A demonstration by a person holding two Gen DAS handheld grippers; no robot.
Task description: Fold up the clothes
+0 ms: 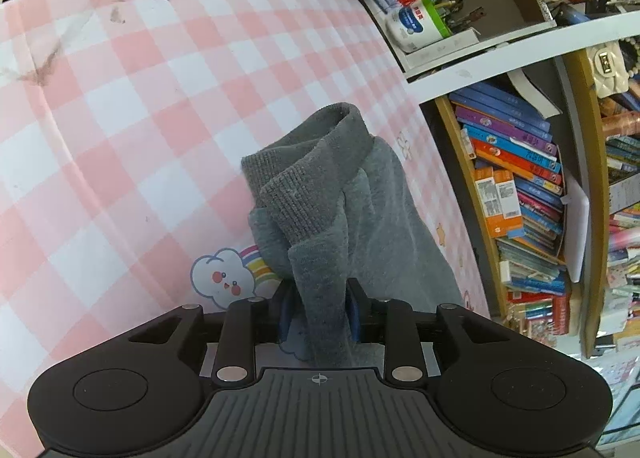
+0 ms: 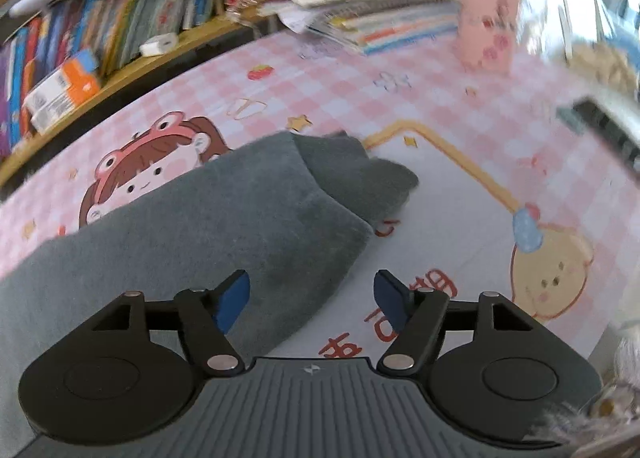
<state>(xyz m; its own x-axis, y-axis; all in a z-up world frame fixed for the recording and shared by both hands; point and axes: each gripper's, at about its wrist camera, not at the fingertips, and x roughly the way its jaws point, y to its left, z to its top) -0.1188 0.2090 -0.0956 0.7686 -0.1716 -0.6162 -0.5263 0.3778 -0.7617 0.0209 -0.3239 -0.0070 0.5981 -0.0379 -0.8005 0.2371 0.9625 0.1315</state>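
Grey fleece garment with a ribbed knit cuff (image 1: 320, 194) hangs bunched from my left gripper (image 1: 319, 310), whose blue-padded fingers are clenched on a fold of the cloth just behind the cuff, holding that end up above the pink-and-white checked table mat with cartoon prints (image 1: 120, 118). In the right wrist view the rest of the garment (image 2: 208, 226) lies along the mat, its far end doubled into a soft rounded lump near a yellow printed frame. My right gripper (image 2: 311, 300) is released, its fingers spread wide with nothing between them, one blue pad (image 2: 234, 302) hovering over the cloth's edge and the other over bare mat. I judge I am mid-fold: one end lifted, the other end resting. Whether this lifted part is a sleeve or a leg I cannot tell. The next move, as I read it, calls for carrying the held end across the lying cloth and laying it flat, with the free gripper either pinning the body or taking a second edge so the layer does not drag. A crowded bookshelf of coloured books (image 1: 516, 194) stands just beside the table.
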